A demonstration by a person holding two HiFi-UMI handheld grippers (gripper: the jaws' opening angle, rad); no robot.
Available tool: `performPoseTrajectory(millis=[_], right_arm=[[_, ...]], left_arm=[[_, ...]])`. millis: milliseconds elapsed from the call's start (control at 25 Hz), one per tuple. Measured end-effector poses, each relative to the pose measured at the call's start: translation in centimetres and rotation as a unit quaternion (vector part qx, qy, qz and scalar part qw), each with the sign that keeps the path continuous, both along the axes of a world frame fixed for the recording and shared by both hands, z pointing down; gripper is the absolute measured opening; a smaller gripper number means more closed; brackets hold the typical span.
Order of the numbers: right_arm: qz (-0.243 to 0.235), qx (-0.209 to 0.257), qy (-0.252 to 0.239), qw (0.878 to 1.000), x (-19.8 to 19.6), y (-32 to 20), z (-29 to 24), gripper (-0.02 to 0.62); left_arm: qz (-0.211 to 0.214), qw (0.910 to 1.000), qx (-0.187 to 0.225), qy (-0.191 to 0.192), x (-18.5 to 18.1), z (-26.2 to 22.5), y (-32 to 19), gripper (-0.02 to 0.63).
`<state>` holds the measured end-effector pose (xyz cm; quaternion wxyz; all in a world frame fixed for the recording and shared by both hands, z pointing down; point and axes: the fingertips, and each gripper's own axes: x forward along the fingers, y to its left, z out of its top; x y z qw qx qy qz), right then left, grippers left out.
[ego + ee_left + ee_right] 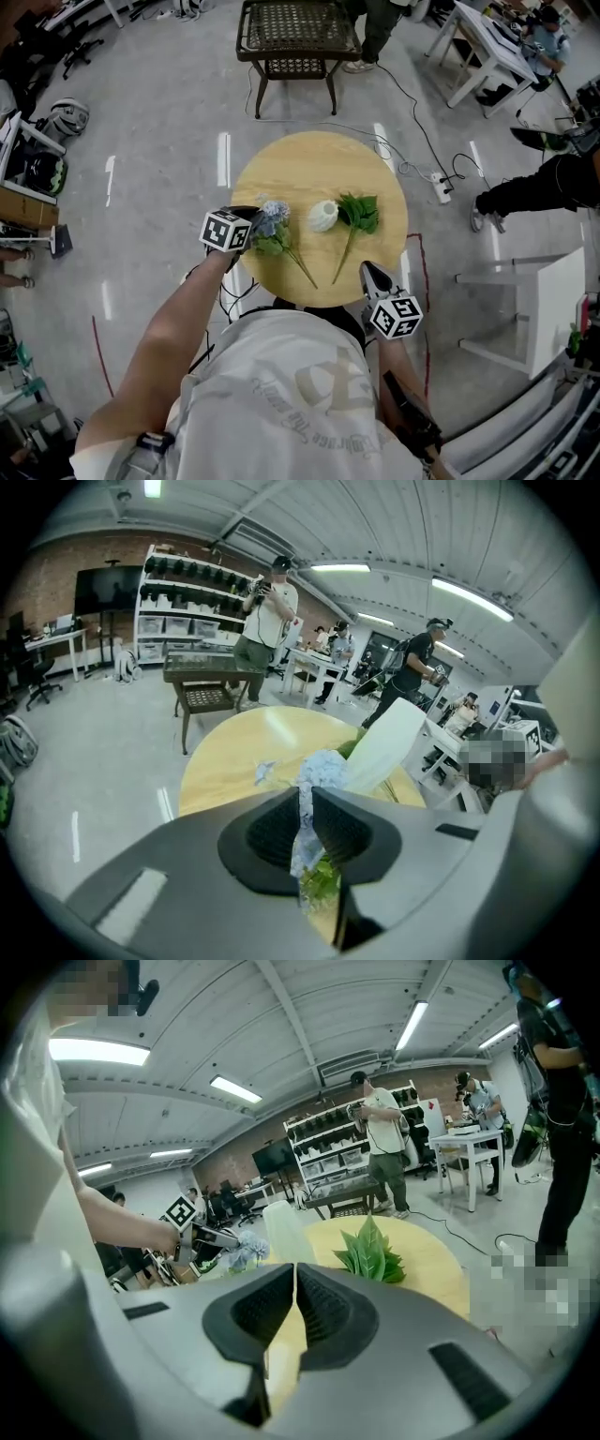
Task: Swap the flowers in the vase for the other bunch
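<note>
The left hand-held gripper [305, 813] is over the left side of the round wooden desk [319, 169]. Its jaws are squeezed tight on the bunch of blue flowers [273, 219]. The flower heads stick out past the jaws. The long green stem slants down toward the near edge of the desk. I cannot tell if the stem touches the desk.

Just to the right of the blue flowers stands the white vase [323, 217], near the middle of the desk. It has no flowers in it.

Right beside the vase lies the bunch of green leaves [359, 213]. The leaves are flat on the desk, and the thin stem points toward the person.

The right hand-held gripper [294, 1307] is at the near right edge of the desk. Its jaws are pressed together with nothing in them. It is apart from the green leaves and the vase.
</note>
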<state>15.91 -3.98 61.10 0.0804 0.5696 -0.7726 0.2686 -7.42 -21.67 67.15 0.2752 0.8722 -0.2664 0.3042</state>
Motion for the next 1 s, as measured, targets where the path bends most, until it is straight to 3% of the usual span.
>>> performPoseTrajectory(millis=[560,1000], right_arm=[[0.028,-0.013,-0.005,1.000,2.2,0.2,0.8,0.011],[0.025,-0.013,-0.004,1.000,2.4,0.6,0.9,0.011]], left_arm=[[-0.041,0.9989,-0.004,-0.024,1.7,3.1,-3.0,0.059],[-0.053,0.9986,0.002,-0.005,1.6,2.9,-2.9,0.176]])
